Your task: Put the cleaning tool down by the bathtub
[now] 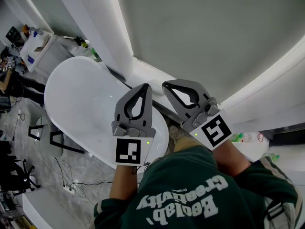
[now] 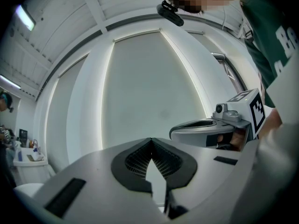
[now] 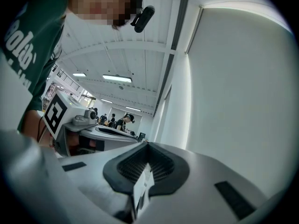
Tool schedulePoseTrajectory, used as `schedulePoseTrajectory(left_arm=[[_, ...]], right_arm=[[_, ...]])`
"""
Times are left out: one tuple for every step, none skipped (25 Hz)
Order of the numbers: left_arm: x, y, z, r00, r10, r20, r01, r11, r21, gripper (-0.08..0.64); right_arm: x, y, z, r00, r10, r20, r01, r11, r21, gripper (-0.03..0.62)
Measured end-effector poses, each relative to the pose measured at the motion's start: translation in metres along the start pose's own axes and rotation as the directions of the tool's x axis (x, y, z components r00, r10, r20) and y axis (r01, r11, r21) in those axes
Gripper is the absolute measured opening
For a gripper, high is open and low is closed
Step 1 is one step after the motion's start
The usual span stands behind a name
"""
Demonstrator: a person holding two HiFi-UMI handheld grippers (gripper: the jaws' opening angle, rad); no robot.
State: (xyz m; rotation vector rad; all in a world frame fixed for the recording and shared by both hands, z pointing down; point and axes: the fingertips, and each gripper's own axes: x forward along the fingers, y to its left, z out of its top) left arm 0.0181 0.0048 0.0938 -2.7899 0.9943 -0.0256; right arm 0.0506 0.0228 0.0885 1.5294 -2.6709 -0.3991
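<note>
In the head view the white oval bathtub [image 1: 76, 99] lies at the left, below my raised hands. I see no cleaning tool in either gripper. My left gripper [image 1: 145, 86] is held up over the tub's near end, jaws shut tip to tip with nothing between them. My right gripper [image 1: 166, 85] is close beside it, also shut and empty. In the left gripper view my left gripper [image 2: 151, 139] points at a pale wall, with the right gripper [image 2: 219, 125] at its side. In the right gripper view my right gripper [image 3: 146, 144] is closed, with the left gripper [image 3: 88, 125] alongside.
A white cabinet [image 1: 40, 49] with small items stands beyond the tub's far end. Bottles [image 1: 240, 137] sit on the floor at the right. Cables [image 1: 66, 185] and a black stand [image 1: 52, 140] lie left of the tub. People work in the far background.
</note>
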Motion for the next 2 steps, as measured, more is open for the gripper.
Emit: schedulePoseTrajectory(left_arm=[[0.0002,0.0009,0.0008,1.0,-0.001,0.003,0.001,1.0,0.001,0.008],[0.0005,0.0018,0.0017,1.0,-0.002,0.006,0.002,1.0,0.003,0.008]], right_arm=[[0.0008,-0.0002,-0.0002,1.0,-0.004,-0.005,0.004,1.0,-0.015,0.015],[0.0015,-0.0005,-0.0004,1.0,-0.008,-0.009,0.008,1.0,-0.029,0.015]])
